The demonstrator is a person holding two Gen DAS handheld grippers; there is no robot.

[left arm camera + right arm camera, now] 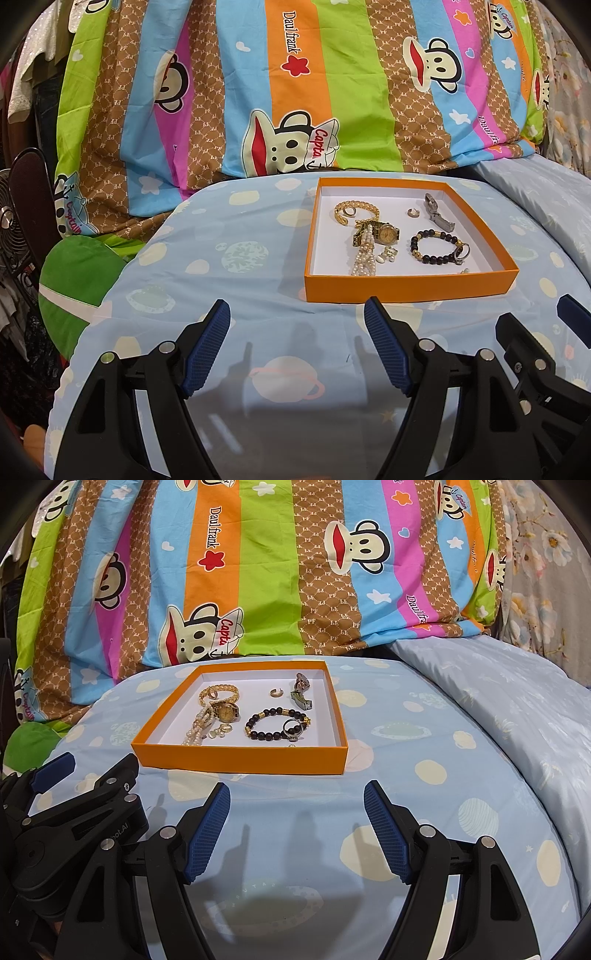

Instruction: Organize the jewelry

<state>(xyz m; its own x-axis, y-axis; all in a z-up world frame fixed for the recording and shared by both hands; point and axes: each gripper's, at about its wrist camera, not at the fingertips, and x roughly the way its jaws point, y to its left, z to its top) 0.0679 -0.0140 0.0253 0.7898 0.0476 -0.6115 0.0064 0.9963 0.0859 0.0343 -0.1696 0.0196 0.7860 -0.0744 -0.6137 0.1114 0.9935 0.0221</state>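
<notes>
2 hand-held grippers [297, 312] [297, 792] spread apart, empty, pearl strand [364, 254] lengthwise toward them

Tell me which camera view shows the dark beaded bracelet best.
The left wrist view: the dark beaded bracelet appears a little larger there, its loop fully open to view inside the orange box. The right wrist view shows the bracelet whole too, but slightly smaller.

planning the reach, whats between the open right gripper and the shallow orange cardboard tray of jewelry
Only bare light blue planet-print sheet lies between the right gripper and the shallow orange cardboard tray, clear in the right wrist view.
</notes>
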